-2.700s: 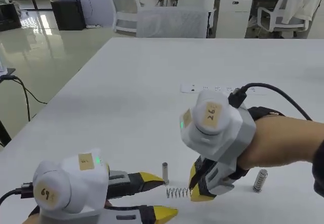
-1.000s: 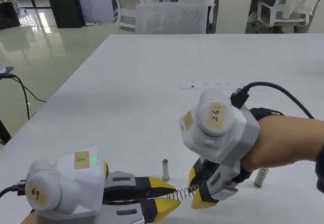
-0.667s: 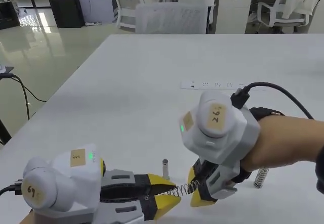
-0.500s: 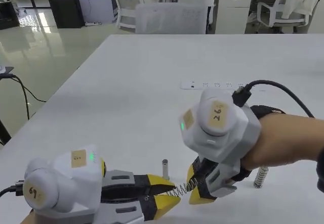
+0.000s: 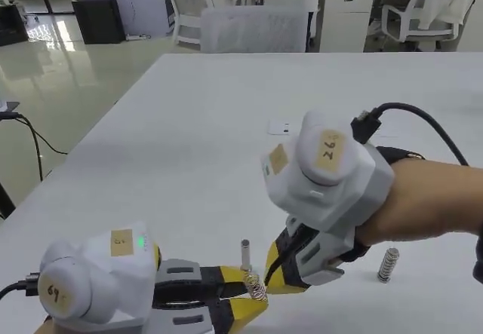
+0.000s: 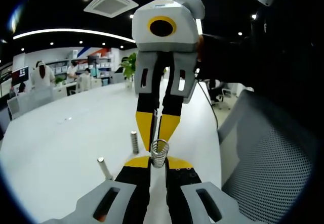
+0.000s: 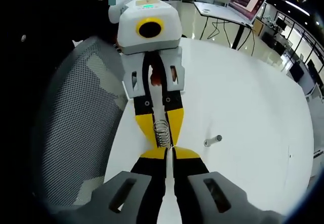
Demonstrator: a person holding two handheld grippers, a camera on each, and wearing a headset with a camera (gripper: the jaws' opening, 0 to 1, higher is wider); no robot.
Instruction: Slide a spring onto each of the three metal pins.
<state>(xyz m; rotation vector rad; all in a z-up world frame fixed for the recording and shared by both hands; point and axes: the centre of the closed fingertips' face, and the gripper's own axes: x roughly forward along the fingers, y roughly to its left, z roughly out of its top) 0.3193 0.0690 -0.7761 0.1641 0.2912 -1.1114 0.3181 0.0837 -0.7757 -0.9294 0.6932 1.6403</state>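
Note:
A short steel spring is squeezed between the two grippers, just above the white table. My left gripper, low on the left, is shut on one end of the spring. My right gripper meets it from the right, shut on the other end of the spring. A bare metal pin stands upright just behind the jaws and also appears as the pin and the pin. Another pin wearing a spring stands to the right, the sprung pin.
A white power strip lies farther back on the table. The table's left edge drops to a shiny floor with a cable. Office chairs and other desks stand beyond the far end. A mesh chair back is close behind.
The right gripper has moved left toward the left gripper, and the spring that was stretched between them is now bunched up short. The left gripper closed on the spring earlier.

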